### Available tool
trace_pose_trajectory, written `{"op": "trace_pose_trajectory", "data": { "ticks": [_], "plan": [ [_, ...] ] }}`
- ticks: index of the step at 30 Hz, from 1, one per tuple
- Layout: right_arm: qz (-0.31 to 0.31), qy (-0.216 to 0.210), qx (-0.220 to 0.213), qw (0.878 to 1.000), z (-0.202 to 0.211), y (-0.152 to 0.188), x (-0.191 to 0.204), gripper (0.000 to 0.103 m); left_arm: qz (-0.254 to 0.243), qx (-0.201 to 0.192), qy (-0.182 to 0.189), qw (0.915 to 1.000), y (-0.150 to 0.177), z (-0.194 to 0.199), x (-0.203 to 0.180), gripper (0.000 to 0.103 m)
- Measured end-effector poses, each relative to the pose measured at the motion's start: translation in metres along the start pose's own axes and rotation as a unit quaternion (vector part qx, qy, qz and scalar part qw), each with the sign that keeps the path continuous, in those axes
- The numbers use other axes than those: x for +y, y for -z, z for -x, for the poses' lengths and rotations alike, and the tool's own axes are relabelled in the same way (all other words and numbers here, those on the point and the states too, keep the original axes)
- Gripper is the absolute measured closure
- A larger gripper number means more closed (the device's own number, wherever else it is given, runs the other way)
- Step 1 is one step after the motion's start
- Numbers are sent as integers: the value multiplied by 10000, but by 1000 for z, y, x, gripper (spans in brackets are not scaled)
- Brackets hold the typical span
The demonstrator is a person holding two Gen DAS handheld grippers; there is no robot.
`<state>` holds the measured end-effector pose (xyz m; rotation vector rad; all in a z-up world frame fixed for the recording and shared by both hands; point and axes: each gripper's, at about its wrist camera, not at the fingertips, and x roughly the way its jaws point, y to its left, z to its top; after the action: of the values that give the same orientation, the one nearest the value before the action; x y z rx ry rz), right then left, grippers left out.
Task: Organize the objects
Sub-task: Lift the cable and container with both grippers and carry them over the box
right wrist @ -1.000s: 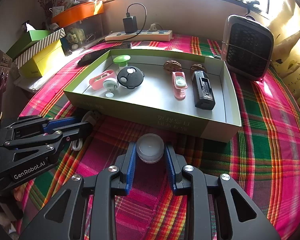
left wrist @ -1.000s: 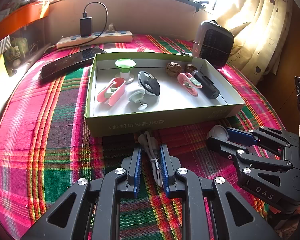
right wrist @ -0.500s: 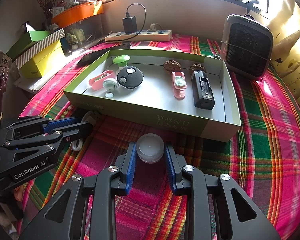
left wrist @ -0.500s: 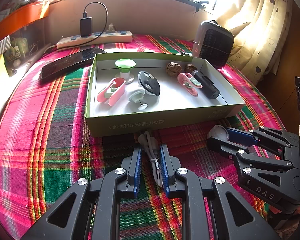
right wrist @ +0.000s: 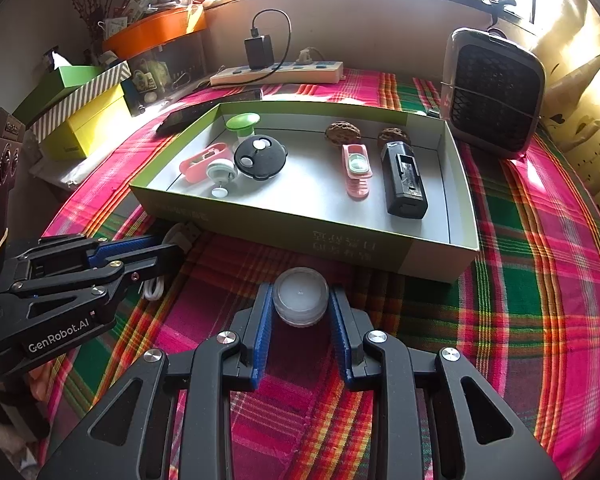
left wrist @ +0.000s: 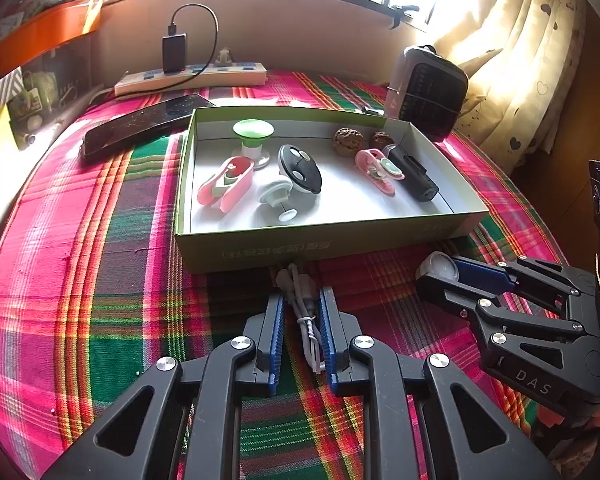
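Seen only from the right wrist: stacked green and yellow boxes at far left, plus the round top of a clear lidded jar pinched between the blue pads of the right claw. Seen only from the left wrist: a heart-print curtain at far right, and the full length of a bundled white cable, clamped in the narrow-shut left claw.

Cable's long axis along the claw fingers, plug end toward the near wall of the green box, almost touching it. Jar upright on the plaid worktop, lid up, just short of the same wall. Inside the box: pink clip, black round remote, black rectangular device, long axis running front to back.

Compared with a second ago, nothing moved: both claws in the same spots, same grip, box contents unchanged.
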<state>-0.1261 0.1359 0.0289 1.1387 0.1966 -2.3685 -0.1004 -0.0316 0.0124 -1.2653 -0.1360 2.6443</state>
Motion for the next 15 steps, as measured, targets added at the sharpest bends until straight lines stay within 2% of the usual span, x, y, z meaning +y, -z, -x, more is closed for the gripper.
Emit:
{"op": "trace_pose_trajectory", "data": {
  "ticks": [15],
  "plan": [
    [-46,-23,-93,9999,6,-1,-1,74,-38,-66,51,10000,-1,1,-1,92]
  ]
}}
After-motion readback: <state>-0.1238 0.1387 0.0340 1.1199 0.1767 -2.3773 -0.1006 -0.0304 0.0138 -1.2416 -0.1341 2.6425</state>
